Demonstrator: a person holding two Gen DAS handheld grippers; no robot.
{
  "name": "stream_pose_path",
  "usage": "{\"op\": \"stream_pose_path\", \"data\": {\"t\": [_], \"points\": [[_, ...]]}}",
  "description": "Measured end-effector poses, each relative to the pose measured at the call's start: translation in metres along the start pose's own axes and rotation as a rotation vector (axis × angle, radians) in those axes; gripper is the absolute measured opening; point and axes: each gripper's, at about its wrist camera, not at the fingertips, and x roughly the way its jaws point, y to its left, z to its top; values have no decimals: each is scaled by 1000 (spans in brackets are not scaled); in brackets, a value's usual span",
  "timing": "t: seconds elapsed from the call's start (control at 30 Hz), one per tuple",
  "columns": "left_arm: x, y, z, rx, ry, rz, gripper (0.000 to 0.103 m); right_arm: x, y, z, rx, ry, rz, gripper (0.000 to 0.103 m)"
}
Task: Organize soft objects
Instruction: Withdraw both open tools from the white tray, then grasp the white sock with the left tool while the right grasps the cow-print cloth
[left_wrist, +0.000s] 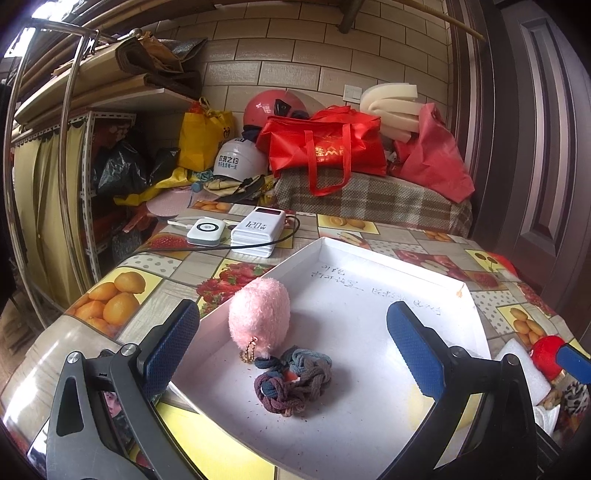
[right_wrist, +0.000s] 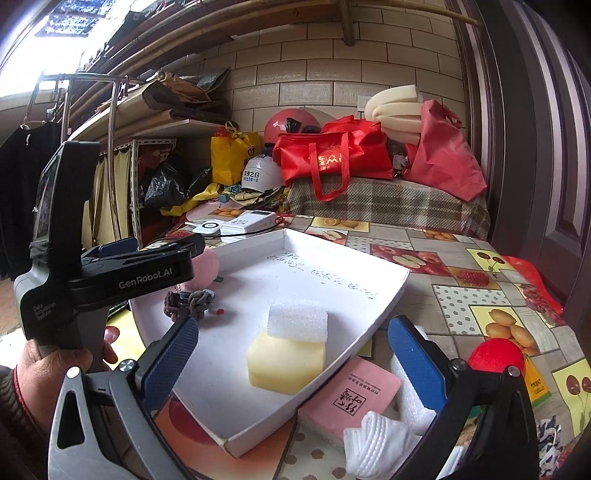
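Note:
A white tray (left_wrist: 369, 295) lies on the fruit-print tablecloth. In it sit a pink plush ball (left_wrist: 258, 314) with a gold clasp and a knot of braided hair ties (left_wrist: 291, 384). My left gripper (left_wrist: 293, 347) hovers open over both, holding nothing. In the right wrist view, a white foam block (right_wrist: 297, 319) rests on a yellow sponge (right_wrist: 284, 362) at the tray's (right_wrist: 332, 280) near corner. My right gripper (right_wrist: 291, 362) stands open around them, apart from both. The plush ball (right_wrist: 205, 266) is half hidden behind the left gripper's housing (right_wrist: 147, 275).
Right of the tray lie a red ball (right_wrist: 495, 356), a pink booklet (right_wrist: 351, 395), a white cloth (right_wrist: 373, 443) and a foam strip (right_wrist: 410, 395). Two power banks (left_wrist: 255, 230) with cables sit behind the tray. Bags and helmets crowd the back. A hand (right_wrist: 55, 362) holds the left gripper.

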Motion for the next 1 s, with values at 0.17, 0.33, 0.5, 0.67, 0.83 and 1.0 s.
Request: {"op": "stream_pose_path", "data": {"t": [0.17, 0.33, 0.5, 0.67, 0.83, 1.0], "points": [[-5, -17, -8, 23, 69, -172, 102, -30, -30, -14, -2, 23, -38, 103], [-27, -60, -19, 136, 92, -346, 102, -53, -103, -26, 132, 80, -238, 103], [-56, -119, -38, 344, 108, -516, 102, -81, -177, -43, 349, 109, -315, 103], [-68, -179, -59, 577, 143, -573, 102, -102, -190, -44, 309, 68, -353, 103], [-51, -213, -73, 683, 235, -553, 102, -99, -199, -46, 344, 88, -304, 103], [-58, -216, -84, 617, 412, -776, 102, -94, -201, -47, 348, 117, -298, 103]]}}
